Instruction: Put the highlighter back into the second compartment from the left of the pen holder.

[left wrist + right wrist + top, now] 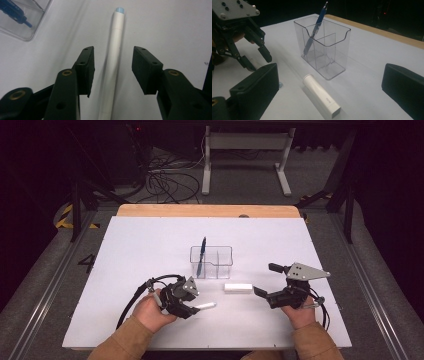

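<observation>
Two tools work this worktop [125, 270], and the left tool [113, 72] is the busy one: its jaws stand spread on either side of a white pen [112, 67] that lies flat on the surface, with a clear gap at each pad, so nothing is pinched yet. To do the pickup well, the jaws should stay centred across the barrel and squeeze evenly, since a round pen will probably roll away if one pad lands first. Gripping near the middle would keep it level for the carry to the clear holder [211, 262], where a blue pen [201, 257] already leans in the left compartment. The right tool [329, 90] hangs open and idle, near a white eraser-like block [321, 95]; what that block really is stays hard to tell. Its own view shows the holder's inner dividers plainly, while the high view shows how holder, block and white pen lie apart
</observation>
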The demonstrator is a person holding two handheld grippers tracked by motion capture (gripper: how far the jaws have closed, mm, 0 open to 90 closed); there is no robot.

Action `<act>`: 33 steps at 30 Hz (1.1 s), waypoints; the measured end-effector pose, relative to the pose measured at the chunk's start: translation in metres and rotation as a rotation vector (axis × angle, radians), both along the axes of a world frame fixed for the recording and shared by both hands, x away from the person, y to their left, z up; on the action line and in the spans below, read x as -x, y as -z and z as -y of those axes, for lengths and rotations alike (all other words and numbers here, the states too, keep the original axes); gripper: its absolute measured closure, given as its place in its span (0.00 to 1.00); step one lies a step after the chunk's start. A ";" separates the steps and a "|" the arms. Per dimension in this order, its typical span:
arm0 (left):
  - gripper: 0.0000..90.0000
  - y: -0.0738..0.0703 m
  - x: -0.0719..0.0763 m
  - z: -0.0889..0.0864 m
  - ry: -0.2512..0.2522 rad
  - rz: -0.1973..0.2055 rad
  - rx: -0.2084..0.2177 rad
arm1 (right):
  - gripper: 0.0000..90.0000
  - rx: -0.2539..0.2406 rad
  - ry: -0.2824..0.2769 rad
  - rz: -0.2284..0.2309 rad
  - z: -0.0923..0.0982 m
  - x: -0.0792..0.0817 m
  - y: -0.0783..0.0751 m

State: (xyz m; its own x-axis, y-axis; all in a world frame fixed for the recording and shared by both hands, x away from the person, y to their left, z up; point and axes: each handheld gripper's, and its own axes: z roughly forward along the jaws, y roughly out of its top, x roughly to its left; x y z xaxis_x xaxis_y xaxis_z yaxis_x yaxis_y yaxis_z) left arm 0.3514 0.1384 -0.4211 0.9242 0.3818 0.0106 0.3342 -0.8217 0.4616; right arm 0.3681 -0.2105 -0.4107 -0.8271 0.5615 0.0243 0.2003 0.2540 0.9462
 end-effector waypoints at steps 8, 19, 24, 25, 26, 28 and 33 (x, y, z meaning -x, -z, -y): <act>0.72 0.005 -0.001 0.006 0.012 -0.002 -0.036 | 0.02 0.003 -0.004 -0.002 -0.001 0.000 0.001; 0.83 0.012 -0.004 0.015 0.041 0.001 -0.095 | 0.02 0.004 -0.009 -0.003 -0.001 0.000 0.001; 0.85 0.012 -0.006 0.015 0.049 -0.017 -0.094 | 0.02 0.004 -0.010 -0.004 -0.001 0.000 0.001; 0.86 0.012 -0.006 0.015 0.051 -0.019 -0.094 | 0.02 0.004 -0.011 -0.005 -0.002 0.000 0.001; 0.86 0.012 -0.006 0.015 0.051 -0.020 -0.096 | 0.02 0.005 -0.012 -0.005 -0.002 0.000 0.001; 0.87 0.012 -0.006 0.015 0.055 -0.017 -0.099 | 0.02 0.006 -0.012 -0.004 -0.002 0.000 0.001; 0.87 0.012 -0.006 0.016 0.059 -0.012 -0.107 | 0.02 0.006 -0.012 -0.003 -0.002 0.000 0.001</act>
State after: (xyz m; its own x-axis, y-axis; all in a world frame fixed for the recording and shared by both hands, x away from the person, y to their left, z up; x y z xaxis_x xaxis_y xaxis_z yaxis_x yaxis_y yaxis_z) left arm 0.3572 0.1225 -0.4327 0.9455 0.3237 0.0367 0.2886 -0.8846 0.3664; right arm 0.3681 -0.2090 -0.4117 -0.8335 0.5520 0.0239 0.2006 0.2620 0.9440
